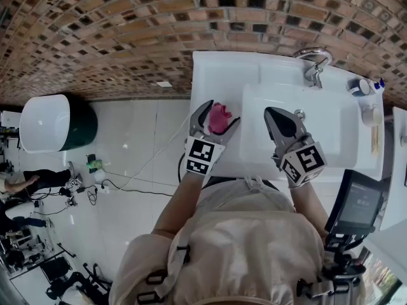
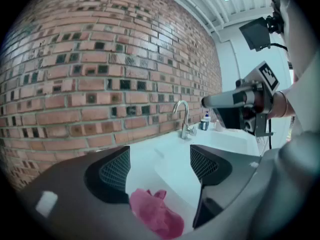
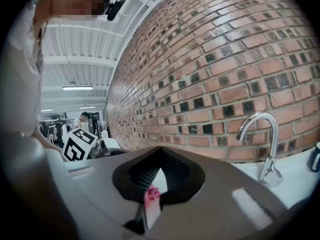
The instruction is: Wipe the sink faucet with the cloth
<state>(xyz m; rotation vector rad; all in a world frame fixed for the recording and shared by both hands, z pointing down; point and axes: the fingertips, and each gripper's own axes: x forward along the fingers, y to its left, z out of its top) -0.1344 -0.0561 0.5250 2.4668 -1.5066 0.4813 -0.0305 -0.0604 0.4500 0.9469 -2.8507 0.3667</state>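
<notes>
A crumpled pink cloth (image 1: pixel 220 118) lies on the white counter just left of the sink basin (image 1: pixel 331 129). My left gripper (image 1: pixel 221 113) is open and straddles it, one jaw on each side, pads not pressing. In the left gripper view the cloth (image 2: pixel 156 215) sits low between the wide jaws of that gripper (image 2: pixel 159 169). The chrome faucet (image 1: pixel 313 65) stands at the basin's far edge by the brick wall, also in the left gripper view as the faucet (image 2: pixel 184 119). My right gripper (image 1: pixel 273 114) hovers shut and empty over the basin's near left part.
Small bottles (image 1: pixel 365 86) and a white cup (image 1: pixel 371 114) stand at the basin's right end. A drain (image 1: pixel 299 114) shows in the basin. A dark screen (image 1: pixel 359 202) is at my right, and a white and green bin (image 1: pixel 48 122) on the floor far left.
</notes>
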